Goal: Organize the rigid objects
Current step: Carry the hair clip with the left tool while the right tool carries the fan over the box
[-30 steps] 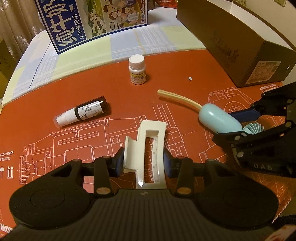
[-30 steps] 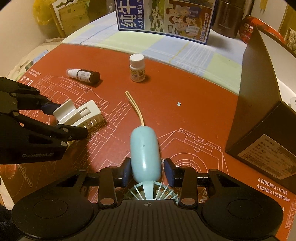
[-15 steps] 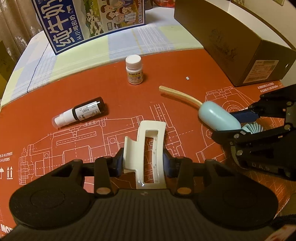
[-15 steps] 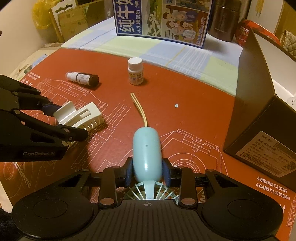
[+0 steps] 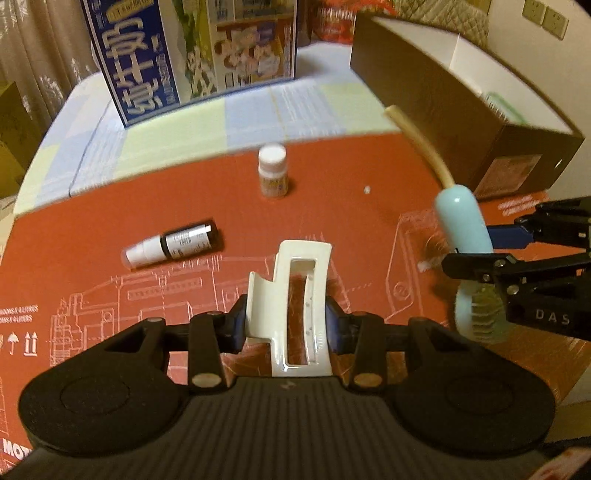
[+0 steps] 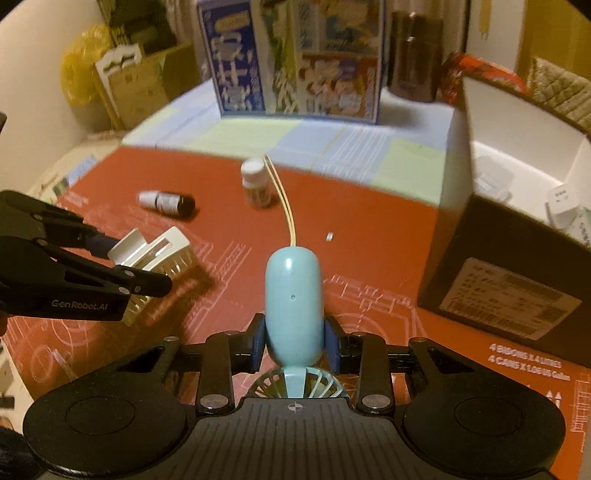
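Meanwhile the left gripper (image 5: 286,321) clamped a white hair claw clip (image 5: 295,306) clear of the red printed mat (image 5: 92,221), and the right gripper (image 6: 294,341) pinched the handle of a pale blue handheld fan (image 6: 294,306) whose yellow strap (image 6: 284,201) trailed toward twelve o'clock. On the mat a dark dropper bottle (image 5: 173,243) lay at ten o'clock and a white-capped pill bottle (image 5: 272,171) stood at twelve. At two o'clock an open brown cardboard box (image 5: 443,110) stood; behind stood a blue milk carton box (image 5: 192,51).

Home: curtains (image 5: 33,55), milk carton (image 5: 192,51), wall sockets (image 5: 543,18)
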{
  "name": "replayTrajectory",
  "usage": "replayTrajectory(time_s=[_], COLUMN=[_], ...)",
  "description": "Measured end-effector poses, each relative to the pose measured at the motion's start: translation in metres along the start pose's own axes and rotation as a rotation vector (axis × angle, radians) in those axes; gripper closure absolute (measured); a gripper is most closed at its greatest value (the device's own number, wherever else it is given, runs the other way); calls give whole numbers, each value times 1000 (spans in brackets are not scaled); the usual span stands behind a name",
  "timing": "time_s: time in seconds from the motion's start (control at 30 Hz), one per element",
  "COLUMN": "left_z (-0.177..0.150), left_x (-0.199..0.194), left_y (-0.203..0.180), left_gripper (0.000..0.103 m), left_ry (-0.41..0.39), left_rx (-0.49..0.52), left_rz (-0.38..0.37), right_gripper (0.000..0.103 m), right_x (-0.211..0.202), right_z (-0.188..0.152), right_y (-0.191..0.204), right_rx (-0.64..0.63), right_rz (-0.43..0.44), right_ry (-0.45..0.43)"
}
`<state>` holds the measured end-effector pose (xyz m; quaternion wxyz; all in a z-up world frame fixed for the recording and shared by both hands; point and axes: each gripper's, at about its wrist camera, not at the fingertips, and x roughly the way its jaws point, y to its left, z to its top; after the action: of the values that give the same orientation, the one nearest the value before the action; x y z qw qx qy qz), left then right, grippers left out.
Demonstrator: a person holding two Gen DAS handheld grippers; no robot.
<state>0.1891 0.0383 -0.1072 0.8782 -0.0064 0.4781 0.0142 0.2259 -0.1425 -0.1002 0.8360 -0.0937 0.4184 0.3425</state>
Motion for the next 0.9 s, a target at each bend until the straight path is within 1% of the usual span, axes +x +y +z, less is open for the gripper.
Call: replayTrajectory(time_s=[0.23,0.5,0.7,0.9], left_z=[19,46,70,97], left_x=[-23,-42,-50,-55], left_y=[-13,-36,-56,-77], left_gripper=[67,67,67,67], left_ry=[-66,-140,-186,-234], left_rx=[12,50,77,99], left_rz=[-17,-51,-79,-114], right_gripper=[74,74,74,74], right_x=[-31,-62,-87,-113], right_z=[5,17,29,42], right_y=[-11,-27,-43,-65], right_rx=[51,103,141,178], right_rz=[2,12,13,-5], right_ry=[-87,-160,-206,-253])
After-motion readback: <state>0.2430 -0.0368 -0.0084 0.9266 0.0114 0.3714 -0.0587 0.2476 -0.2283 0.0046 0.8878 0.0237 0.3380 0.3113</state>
